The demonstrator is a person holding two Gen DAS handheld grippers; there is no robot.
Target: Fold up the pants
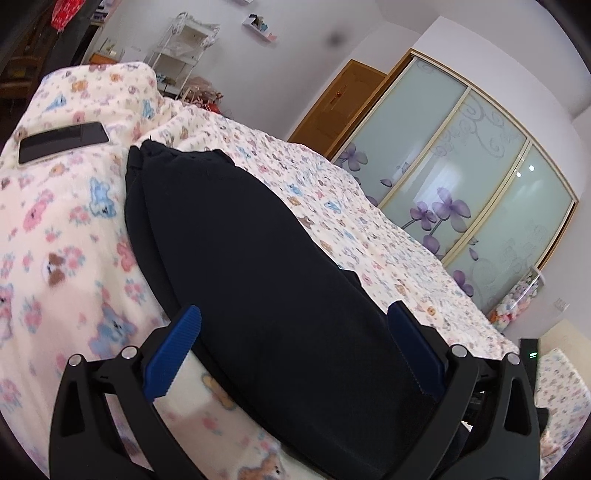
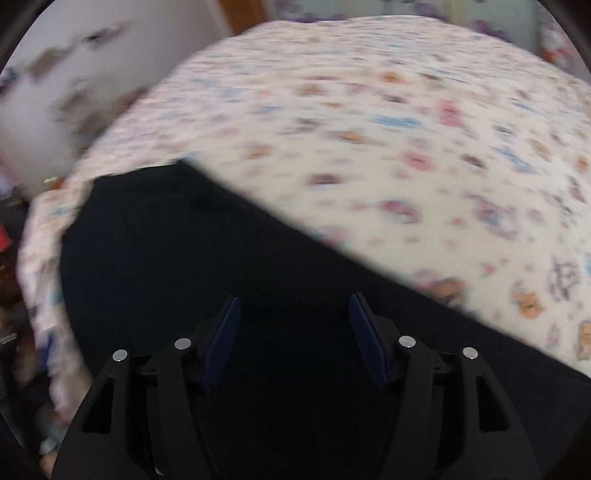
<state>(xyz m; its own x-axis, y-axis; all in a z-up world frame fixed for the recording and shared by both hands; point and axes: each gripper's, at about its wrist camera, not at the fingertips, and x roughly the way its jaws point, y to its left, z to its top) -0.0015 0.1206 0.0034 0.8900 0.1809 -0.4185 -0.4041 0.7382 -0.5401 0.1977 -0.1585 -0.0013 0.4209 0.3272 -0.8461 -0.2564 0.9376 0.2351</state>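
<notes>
Dark pants (image 1: 258, 258) lie folded lengthwise on bed

A wide bed (image 1: 369, 229) fills the room, spread with a cream cover printed in small pink, blue and brown bears. A dark phone (image 1: 62, 142) lies on a raised fold of the bedding. Beyond the bed stands a wardrobe (image 1: 461, 177) with frosted sliding panels painted with purple flowers, framed in pale wood. Beside it is a brown wooden door (image 1: 343, 99). The walls are plain white. A white wire rack (image 1: 184, 48) stands by the far wall, under a small wall shelf (image 1: 258, 26). Soft toys (image 1: 513, 302) are piled near the wardrobe's corner. Daylight is soft and even.
</notes>
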